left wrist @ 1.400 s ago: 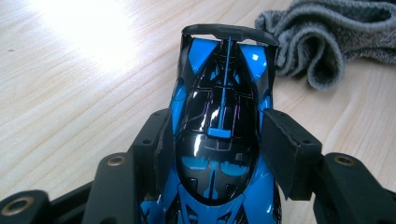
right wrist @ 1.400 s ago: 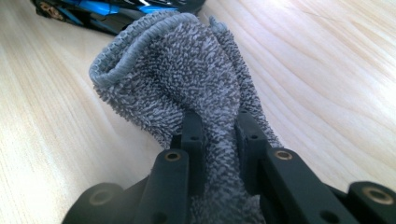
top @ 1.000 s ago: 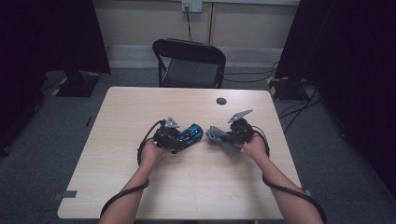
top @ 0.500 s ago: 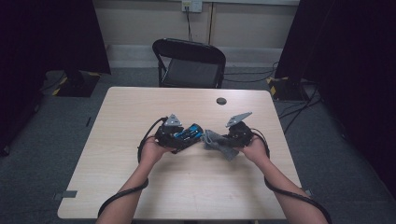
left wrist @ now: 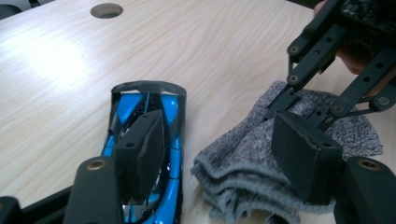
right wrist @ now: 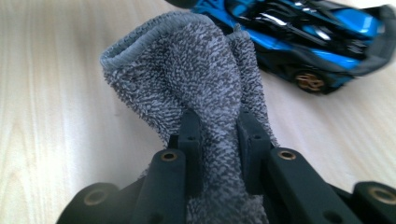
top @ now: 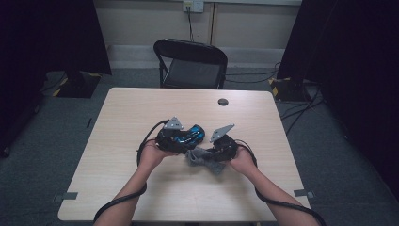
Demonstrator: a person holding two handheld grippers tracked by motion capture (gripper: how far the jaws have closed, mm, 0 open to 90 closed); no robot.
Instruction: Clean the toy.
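High view: my two claws meet mid-tabletop, toy car at left, grey cloth at right.

Going left to right, my left claw (top: 195, 135) sits over the blue toy car (top: 188, 135), which lies on the wooden tabletop (top: 141, 108); in the left gripper view one pad rests on the car's body while the other stands apart above the cloth, so the jaws are wide and I cannot tell if they grip; they have just closed a little. Just beside the car lies the grey cloth (top: 203, 159), touching the tabletop. My right claw (right wrist: 219, 135) is nearly closed, pinching a fold of cloth between its pads.
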